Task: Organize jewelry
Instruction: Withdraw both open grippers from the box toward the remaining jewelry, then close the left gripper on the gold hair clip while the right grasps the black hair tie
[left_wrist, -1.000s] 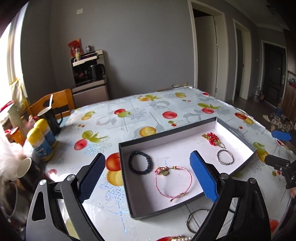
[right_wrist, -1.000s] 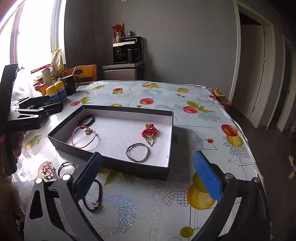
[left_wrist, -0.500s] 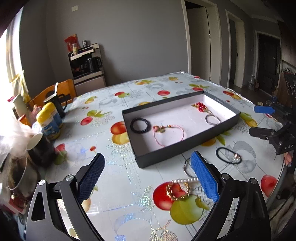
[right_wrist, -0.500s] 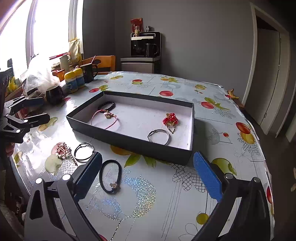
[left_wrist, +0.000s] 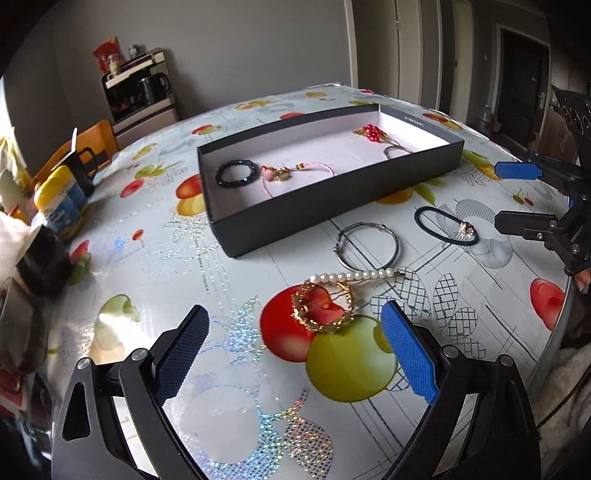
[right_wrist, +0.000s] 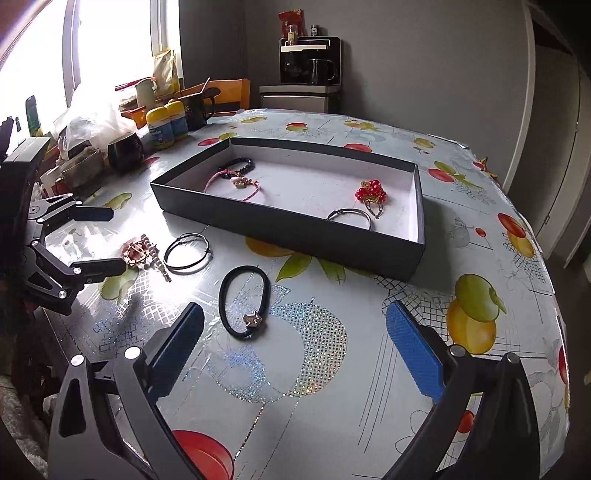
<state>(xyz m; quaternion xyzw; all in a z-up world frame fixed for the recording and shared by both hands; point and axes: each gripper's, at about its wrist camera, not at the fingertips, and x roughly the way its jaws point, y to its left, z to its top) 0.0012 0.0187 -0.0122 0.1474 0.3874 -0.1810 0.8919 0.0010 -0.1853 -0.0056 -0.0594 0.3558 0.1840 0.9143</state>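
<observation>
A dark box (left_wrist: 332, 206) with a white floor holds a black bead bracelet (left_wrist: 237, 173), a pink cord bracelet (left_wrist: 295, 171), a red bead piece (left_wrist: 373, 133) and a silver bangle (left_wrist: 397, 150). On the table in front lie a gold ring piece (left_wrist: 323, 306), a pearl pin (left_wrist: 354, 276), a thin wire hoop (left_wrist: 367, 249) and a black hair tie (left_wrist: 445, 226). My left gripper (left_wrist: 295, 354) is open just before the gold piece. My right gripper (right_wrist: 295, 339) is open near the hair tie (right_wrist: 243, 301). The box also shows in the right wrist view (right_wrist: 295, 232).
The table (left_wrist: 229, 406) has a fruit-print cover and ends close at the near right. Bottles (left_wrist: 59, 206), a black mug (left_wrist: 79, 166) and bags crowd the left edge. A wooden chair (left_wrist: 99, 140) and a cabinet with a coffee maker (left_wrist: 144, 96) stand behind.
Both grippers have pulled back from the box toward the near table edge. The loose pieces in front of the box have come into view. Both stay open.
</observation>
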